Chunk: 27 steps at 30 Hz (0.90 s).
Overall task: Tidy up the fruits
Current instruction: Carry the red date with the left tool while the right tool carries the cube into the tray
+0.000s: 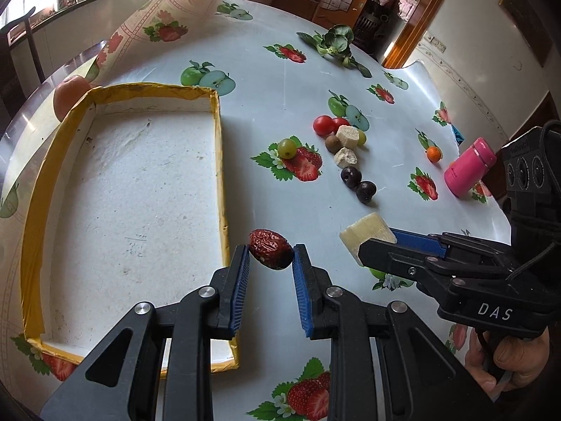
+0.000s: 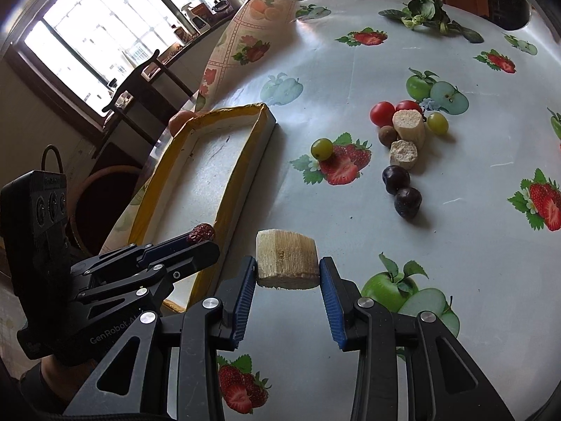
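Note:
My left gripper [image 1: 270, 254] is shut on a wrinkled red date [image 1: 270, 253], held just right of the yellow-rimmed white tray [image 1: 219, 161]. My right gripper [image 2: 286, 263] is shut on a pale sugarcane chunk [image 2: 287, 259], raised above the tablecloth beside the tray [image 2: 245, 161]. In the left wrist view the right gripper [image 1: 371, 245] and its chunk [image 1: 368, 235] hang at the right. The right wrist view shows the left gripper [image 2: 200, 236] with the date [image 2: 201, 233] over the tray's edge. Loose on the cloth lie red tomatoes [image 1: 322, 124], green grapes [image 1: 286, 148], dark plums [image 1: 351, 177] and two more sugarcane pieces [image 1: 348, 137].
A pink bottle [image 1: 469, 167] lies at the right, with a small orange fruit [image 1: 433, 153] near it. Leafy greens [image 1: 333, 44] sit at the far side of the table. An orange-red fruit [image 1: 68, 96] rests behind the tray. The cloth's far left corner is folded up.

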Each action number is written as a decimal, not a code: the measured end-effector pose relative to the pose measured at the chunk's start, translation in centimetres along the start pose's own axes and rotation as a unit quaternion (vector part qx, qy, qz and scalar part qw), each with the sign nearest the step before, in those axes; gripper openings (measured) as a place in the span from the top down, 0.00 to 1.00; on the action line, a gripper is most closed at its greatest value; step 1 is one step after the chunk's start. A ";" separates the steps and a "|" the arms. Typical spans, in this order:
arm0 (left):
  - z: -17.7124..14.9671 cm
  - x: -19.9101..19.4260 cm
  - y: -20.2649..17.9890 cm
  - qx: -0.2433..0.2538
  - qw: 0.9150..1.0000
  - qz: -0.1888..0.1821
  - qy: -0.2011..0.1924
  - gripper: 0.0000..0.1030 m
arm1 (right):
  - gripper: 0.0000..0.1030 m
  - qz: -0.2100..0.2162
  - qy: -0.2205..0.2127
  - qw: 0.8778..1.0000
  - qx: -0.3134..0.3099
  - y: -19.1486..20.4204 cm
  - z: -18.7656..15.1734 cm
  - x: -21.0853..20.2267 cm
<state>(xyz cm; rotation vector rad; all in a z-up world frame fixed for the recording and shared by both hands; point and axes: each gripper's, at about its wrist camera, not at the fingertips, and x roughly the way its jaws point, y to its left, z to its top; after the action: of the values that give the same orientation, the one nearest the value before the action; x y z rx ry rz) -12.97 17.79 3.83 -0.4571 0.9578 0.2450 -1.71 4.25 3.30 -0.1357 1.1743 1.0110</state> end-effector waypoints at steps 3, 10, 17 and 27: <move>-0.3 -0.8 1.2 -0.007 1.000 0.006 -0.006 0.78 | 0.63 0.006 0.003 1.000 -0.010 1.5 0.0 0.4; -0.9 -2.3 5.0 -0.030 0.999 0.027 -0.012 0.78 | 0.63 0.032 0.015 0.998 -0.050 6.1 0.1 2.0; -1.5 -2.8 8.4 -0.056 0.998 0.034 -0.007 0.81 | 0.63 0.040 0.021 0.994 -0.097 10.7 0.1 3.9; 0.3 -0.8 -1.5 0.063 0.997 -0.049 0.003 0.81 | 0.63 -0.027 -0.034 0.999 0.013 0.0 -1.0 -3.0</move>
<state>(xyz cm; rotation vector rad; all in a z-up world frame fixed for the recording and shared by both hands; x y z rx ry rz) -12.64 16.62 5.05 -0.3873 0.9475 0.0947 -2.47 1.92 5.26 -0.1105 1.1156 0.9449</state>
